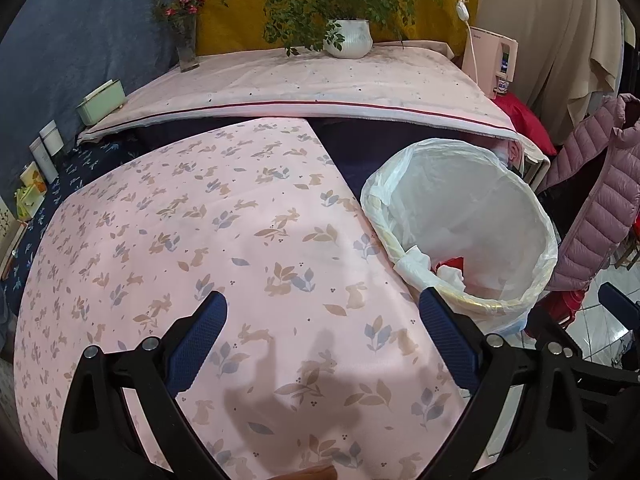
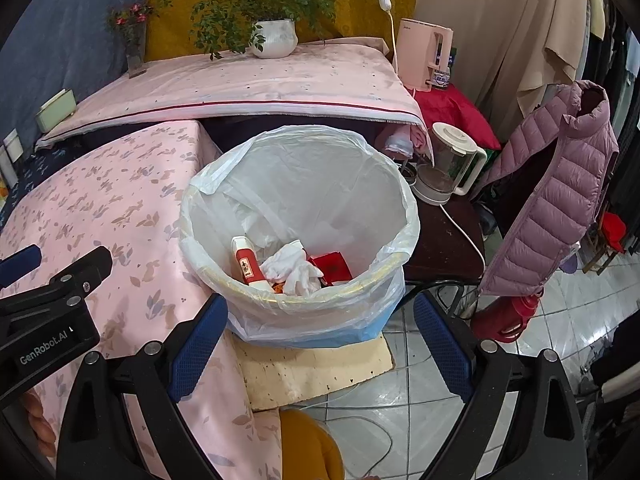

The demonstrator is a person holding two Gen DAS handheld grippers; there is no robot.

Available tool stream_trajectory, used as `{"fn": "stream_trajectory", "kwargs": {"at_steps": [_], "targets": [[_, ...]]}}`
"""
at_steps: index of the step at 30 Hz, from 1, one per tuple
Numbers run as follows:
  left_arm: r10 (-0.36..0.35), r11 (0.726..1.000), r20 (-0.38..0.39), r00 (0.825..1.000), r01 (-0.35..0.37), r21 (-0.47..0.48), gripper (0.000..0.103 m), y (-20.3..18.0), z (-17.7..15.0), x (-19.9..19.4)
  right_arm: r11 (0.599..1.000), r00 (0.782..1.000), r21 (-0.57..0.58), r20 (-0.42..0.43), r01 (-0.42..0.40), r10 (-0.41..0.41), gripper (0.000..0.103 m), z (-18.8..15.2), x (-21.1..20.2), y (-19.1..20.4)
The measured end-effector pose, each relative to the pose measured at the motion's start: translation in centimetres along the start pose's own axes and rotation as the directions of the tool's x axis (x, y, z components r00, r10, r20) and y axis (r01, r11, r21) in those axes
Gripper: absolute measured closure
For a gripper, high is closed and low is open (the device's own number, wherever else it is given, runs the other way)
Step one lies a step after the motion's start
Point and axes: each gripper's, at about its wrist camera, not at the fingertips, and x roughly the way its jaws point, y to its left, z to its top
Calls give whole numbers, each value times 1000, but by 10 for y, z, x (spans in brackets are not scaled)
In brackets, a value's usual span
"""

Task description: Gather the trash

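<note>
A round bin lined with a white plastic bag [image 2: 304, 184] stands on the floor at the table's right edge; the left wrist view shows the same bin [image 1: 472, 184]. Inside lie a red and white tube [image 2: 248, 266], crumpled white tissue [image 2: 294, 270] and a red packet [image 2: 332, 266]. My right gripper [image 2: 320, 320] hangs open just in front of the bin, nothing between its fingers. My left gripper [image 1: 324, 320] is open above the pink rabbit-print tablecloth [image 1: 200, 240], left of the bin, and holds nothing. The left gripper's body [image 2: 52, 300] shows at the left of the right wrist view.
A higher table with a pink cloth [image 1: 320, 80] carries a potted plant [image 1: 348, 38] and a flower vase [image 1: 186, 44]. A kettle [image 2: 444, 168] sits on a dark stool right of the bin. A purple puffer jacket [image 2: 552, 184] hangs at right. Cardboard [image 2: 316, 368] lies under the bin.
</note>
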Motion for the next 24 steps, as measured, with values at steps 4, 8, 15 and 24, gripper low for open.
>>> {"fn": "stream_trajectory", "kwargs": {"at_steps": [4,8,15,24], "targets": [[0,1000,6,1000,0,-3,11,1,-1,-2,1000,1000,0,5,3,-3,13,0,-3,1],[-1,1000,6,1000,1,-3,11,2,-2,-2,1000,1000,-1,8,7,-7,13,-1,-4,1],[1,1000,12,1000,0,-16,11,5,-3,-5,1000,1000,1,9,11,-11,13,-1,-6,0],[8,1000,18,1000,-8,-25,11,5,-2,-6,1000,1000,2,10,12,-12,13,-1,-6,0]]}}
